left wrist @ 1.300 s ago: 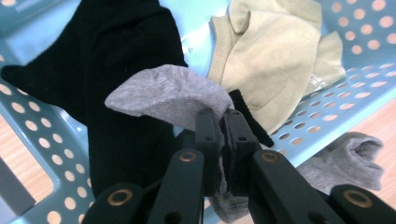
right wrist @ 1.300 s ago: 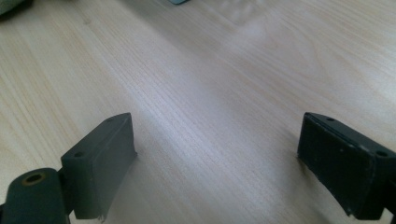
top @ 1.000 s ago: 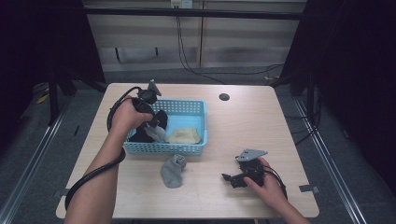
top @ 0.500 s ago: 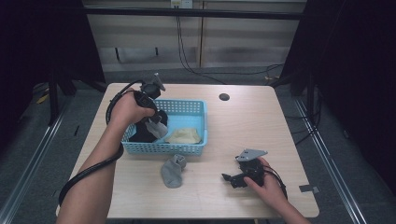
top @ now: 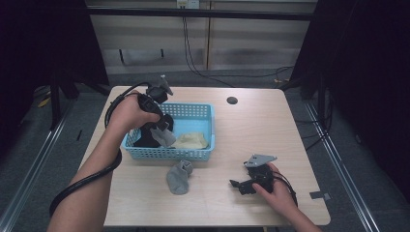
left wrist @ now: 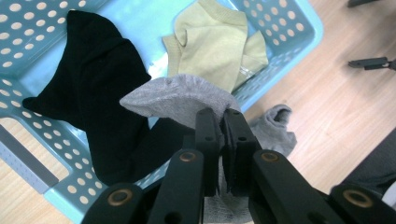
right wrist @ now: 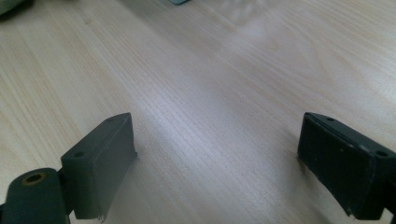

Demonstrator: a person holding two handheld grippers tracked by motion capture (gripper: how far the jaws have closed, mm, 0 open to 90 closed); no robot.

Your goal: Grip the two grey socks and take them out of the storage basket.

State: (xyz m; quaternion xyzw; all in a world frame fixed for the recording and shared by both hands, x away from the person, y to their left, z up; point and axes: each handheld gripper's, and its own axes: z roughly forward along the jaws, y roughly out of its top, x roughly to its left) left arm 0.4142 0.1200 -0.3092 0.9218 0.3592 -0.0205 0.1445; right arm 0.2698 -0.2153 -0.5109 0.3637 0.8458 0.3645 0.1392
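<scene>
Nearest the person, the right gripper is resting low over the bare wooden table, its jaws standing wide apart with nothing between them; in the right gripper view the jaw tips are running out of the frame at the bottom, and a pale scrap at the top left corner is too cropped to name. A little farther in, a second grey sock is lying crumpled on the table just outside the front wall of the blue basket. Beyond that, the left gripper is hanging over the basket with its jaws clamped on the grey sock, which is drooping from the pinch above the basket's front edge. The sock is looking light, soft and limp, so it is likely folding and swinging rather than holding any shape, and a pinch on a doubled fold or the cuff is probably gripping better than a single thin layer. How much cloth is actually sitting between the jaws is hard to judge, since the jaws and the hand are covering it. Farther in, a black sock and a yellow sock are lying on the basket floor; the black one is hiding part of that floor, and its far end is merging into shadow.
</scene>
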